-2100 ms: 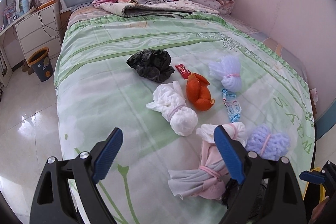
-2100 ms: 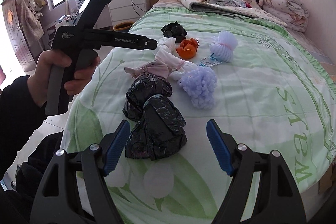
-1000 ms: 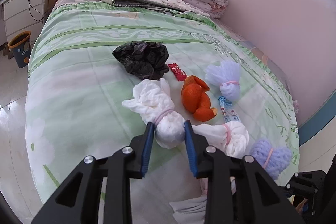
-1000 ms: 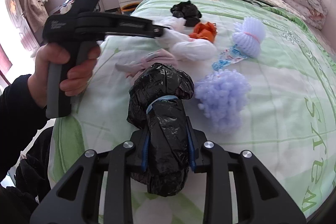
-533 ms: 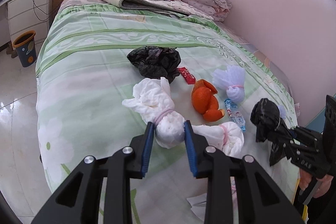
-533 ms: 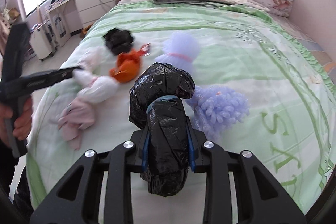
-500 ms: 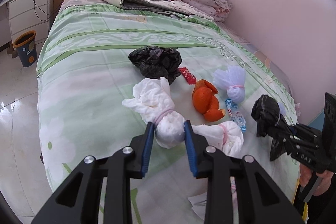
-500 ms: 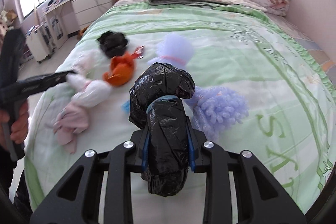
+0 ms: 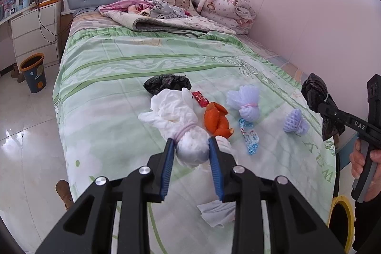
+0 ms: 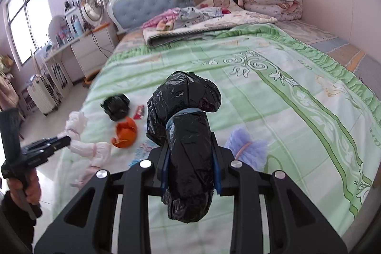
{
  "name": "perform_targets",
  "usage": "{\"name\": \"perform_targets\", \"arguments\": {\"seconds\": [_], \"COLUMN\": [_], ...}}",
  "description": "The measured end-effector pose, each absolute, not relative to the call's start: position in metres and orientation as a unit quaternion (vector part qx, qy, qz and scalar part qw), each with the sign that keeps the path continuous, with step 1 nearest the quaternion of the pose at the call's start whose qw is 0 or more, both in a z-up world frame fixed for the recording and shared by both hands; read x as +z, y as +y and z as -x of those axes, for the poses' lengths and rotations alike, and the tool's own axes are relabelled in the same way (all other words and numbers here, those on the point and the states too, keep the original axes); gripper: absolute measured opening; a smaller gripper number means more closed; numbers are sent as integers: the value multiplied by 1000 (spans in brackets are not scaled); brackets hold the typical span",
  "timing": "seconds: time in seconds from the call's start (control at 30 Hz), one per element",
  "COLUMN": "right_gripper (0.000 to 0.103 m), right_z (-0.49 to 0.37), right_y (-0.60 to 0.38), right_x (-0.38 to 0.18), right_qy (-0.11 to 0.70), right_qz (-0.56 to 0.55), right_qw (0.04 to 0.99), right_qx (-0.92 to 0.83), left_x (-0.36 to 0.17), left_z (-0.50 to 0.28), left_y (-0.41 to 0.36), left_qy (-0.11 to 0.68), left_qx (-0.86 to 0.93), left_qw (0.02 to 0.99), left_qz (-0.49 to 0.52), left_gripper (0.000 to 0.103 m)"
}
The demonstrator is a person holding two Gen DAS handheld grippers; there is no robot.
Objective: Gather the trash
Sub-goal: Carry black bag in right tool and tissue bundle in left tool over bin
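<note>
My left gripper is shut on a white tied bundle and holds it above the green bedspread. My right gripper is shut on a black tied bag, lifted off the bed; the bag also shows at the right of the left wrist view. On the bed lie a crumpled black bag, a red wrapper, orange peel, a pale net bundle, a blue wrapper and a purple bundle.
A pink-white tied cloth lies near the bed's foot, partly under my left gripper. A yellow-rimmed bin stands below the bed's foot corner, a blue bin on the floor left. Quilts and pillows fill the bed's head.
Both grippers closed on their bundles about a second ago. Since then the white bundle and the black bag have risen off the bed, and the right gripper has swung further right, over the bed's edge.
</note>
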State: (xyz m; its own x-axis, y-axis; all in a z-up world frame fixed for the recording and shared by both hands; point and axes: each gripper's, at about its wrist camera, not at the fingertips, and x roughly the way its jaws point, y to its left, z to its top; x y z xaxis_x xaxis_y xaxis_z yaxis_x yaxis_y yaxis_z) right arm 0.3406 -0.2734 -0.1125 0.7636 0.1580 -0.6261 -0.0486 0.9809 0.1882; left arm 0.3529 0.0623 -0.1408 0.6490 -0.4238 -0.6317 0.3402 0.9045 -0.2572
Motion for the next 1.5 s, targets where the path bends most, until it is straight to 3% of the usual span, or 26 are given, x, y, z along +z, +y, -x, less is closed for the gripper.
{"name": "perform_targets", "arguments": {"seconds": [0.57, 1.5], "right_gripper": [27, 27], "right_z": [-245, -99], "right_y": [-255, -269], "right_x": [-46, -11], "right_qy": [273, 217], "right_qz": [-63, -57], "right_qw": [957, 971], "right_qx": [75, 78], "left_x": [-77, -26], "left_z": [-280, -152], "left_y": [64, 21], "left_qy": [284, 208], "left_qx": [-214, -303], "left_qw": [933, 930], "left_qz": [46, 17], "left_gripper": [27, 27]}}
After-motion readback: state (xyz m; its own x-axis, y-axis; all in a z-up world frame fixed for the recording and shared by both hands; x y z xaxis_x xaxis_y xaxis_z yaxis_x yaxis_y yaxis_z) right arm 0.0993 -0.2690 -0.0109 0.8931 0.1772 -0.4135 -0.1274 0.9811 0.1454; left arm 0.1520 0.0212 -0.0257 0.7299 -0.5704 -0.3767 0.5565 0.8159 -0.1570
